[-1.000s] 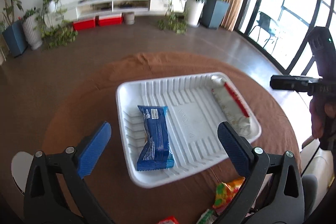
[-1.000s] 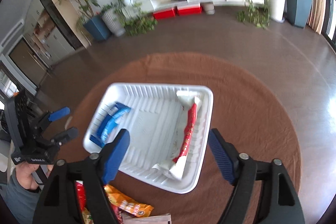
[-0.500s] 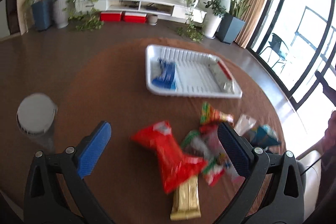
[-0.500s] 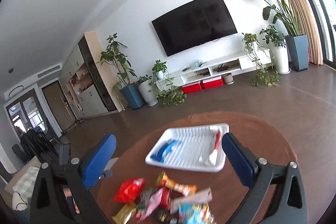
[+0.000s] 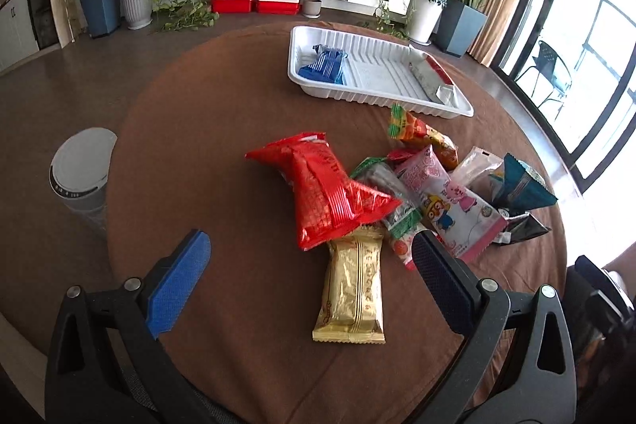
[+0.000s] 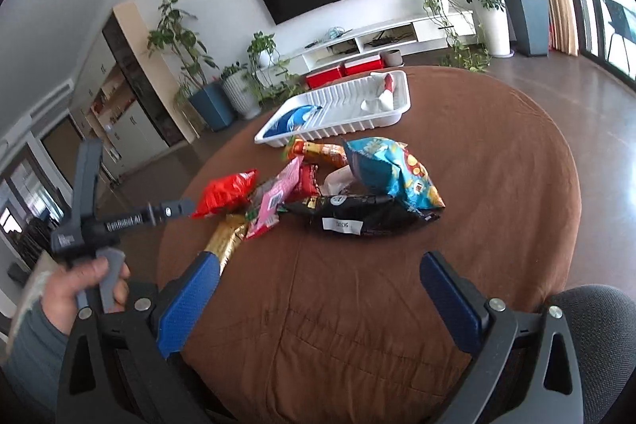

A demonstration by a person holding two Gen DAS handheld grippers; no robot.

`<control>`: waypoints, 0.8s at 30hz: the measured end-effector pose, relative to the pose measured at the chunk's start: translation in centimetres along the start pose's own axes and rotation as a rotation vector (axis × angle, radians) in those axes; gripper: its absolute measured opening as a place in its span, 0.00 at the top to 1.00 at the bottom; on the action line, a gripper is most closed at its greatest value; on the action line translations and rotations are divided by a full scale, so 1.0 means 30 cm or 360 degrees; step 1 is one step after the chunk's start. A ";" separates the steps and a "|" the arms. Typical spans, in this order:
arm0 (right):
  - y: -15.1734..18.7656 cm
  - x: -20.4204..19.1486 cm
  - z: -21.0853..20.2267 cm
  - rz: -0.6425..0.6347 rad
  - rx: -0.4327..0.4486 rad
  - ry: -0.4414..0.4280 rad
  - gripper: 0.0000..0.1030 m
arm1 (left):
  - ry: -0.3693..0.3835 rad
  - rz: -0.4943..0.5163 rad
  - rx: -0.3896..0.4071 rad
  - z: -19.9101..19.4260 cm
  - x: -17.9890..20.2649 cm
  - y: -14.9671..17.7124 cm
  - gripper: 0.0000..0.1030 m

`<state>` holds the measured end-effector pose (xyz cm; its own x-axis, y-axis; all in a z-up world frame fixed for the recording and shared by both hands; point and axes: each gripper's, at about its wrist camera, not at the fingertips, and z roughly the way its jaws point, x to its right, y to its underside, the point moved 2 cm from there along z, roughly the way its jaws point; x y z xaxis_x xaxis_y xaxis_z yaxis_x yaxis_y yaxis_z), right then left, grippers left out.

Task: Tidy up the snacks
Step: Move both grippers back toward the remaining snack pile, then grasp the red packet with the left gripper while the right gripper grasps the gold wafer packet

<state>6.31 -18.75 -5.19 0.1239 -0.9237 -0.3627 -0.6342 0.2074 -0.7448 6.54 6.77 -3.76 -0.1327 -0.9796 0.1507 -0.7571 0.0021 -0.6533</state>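
The white tray [image 5: 379, 94] holds two packets; the snack pile [image 5: 377, 193] lies nearer on the counter [image 5: 198, 146]. Both grippers, left [image 5: 310, 277] and right [image 6: 318, 299], have withdrawn from the tray toward the pile, jaws spread, empty, ready for another pick.

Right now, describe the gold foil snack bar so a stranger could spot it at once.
On the round brown-clothed table, look past the white ribbed plastic tray to the heap of loose snack packets nearer the camera. The gold foil snack bar pokes out of the heap's near edge, its far end tucked under the crinkled red bag. It is the only metallic gold wrapper there.
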 end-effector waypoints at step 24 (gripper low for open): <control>0.127 -0.141 0.072 -0.0134 -0.0175 -0.0063 0.00 | -0.0231 0.0319 -0.0397 0.387 0.016 -0.250 0.44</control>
<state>5.00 -13.35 -7.70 0.2088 -0.9223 -0.3251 -0.6998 0.0913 -0.7084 19.58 3.95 -7.40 -0.2153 -0.9732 -0.0811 -0.8607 0.2284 -0.4551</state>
